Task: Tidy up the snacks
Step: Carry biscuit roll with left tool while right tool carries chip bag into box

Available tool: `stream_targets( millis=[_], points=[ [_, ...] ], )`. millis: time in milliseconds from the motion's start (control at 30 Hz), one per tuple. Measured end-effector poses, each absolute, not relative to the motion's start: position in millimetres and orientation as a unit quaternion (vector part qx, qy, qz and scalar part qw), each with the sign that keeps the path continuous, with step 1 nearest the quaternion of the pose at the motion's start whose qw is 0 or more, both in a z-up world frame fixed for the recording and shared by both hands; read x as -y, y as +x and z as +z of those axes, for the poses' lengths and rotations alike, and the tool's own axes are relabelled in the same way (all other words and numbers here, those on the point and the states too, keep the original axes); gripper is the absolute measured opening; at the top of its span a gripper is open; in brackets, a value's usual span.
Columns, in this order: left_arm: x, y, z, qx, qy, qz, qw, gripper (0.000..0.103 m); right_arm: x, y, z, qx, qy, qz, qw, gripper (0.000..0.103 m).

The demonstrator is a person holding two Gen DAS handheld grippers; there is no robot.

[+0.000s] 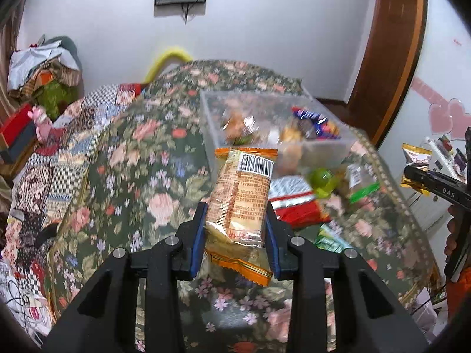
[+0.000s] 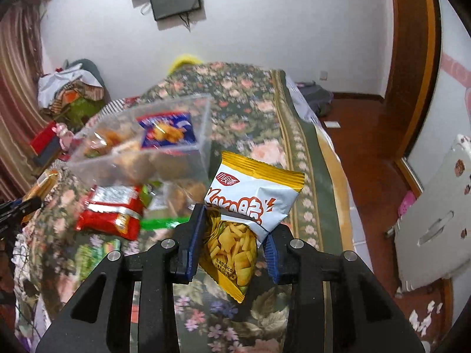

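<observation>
An orange packet (image 1: 240, 203) is clamped between the jaws of the left gripper (image 1: 235, 229), held in the air above the floral bed (image 1: 141, 153); its barcode side is shown. A white and yellow packet (image 2: 250, 203) is clamped in the right gripper (image 2: 232, 232), its lower end hidden behind the jaws. Beyond both, a clear tub (image 1: 318, 147) of snacks is blurred, its contents hard to identify. Near it, a red packet (image 2: 112, 211) and green-edged wrappers are smeared by motion.
</observation>
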State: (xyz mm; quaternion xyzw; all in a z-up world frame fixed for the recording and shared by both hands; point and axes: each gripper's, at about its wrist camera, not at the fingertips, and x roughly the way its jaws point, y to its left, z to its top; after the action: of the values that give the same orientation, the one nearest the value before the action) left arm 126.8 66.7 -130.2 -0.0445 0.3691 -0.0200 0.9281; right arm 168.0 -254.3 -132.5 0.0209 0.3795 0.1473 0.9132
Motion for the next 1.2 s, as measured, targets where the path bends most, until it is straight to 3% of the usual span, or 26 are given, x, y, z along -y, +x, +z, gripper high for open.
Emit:
stream_targets(
  millis=[567, 1200],
  points=[
    [-38.8, 179.3, -78.3, -0.314, -0.039, -0.043, 0.948, 0.035, 185.8, 192.0, -90.2, -0.32, 0.013, 0.227, 0.92, 0.033],
    [-28.0, 277.1, -107.8, -0.362, -0.045, -0.046, 0.93, 0.035, 118.0, 267.2, -110.0, -0.35, -0.027, 0.26, 0.9, 0.033]
  ],
)
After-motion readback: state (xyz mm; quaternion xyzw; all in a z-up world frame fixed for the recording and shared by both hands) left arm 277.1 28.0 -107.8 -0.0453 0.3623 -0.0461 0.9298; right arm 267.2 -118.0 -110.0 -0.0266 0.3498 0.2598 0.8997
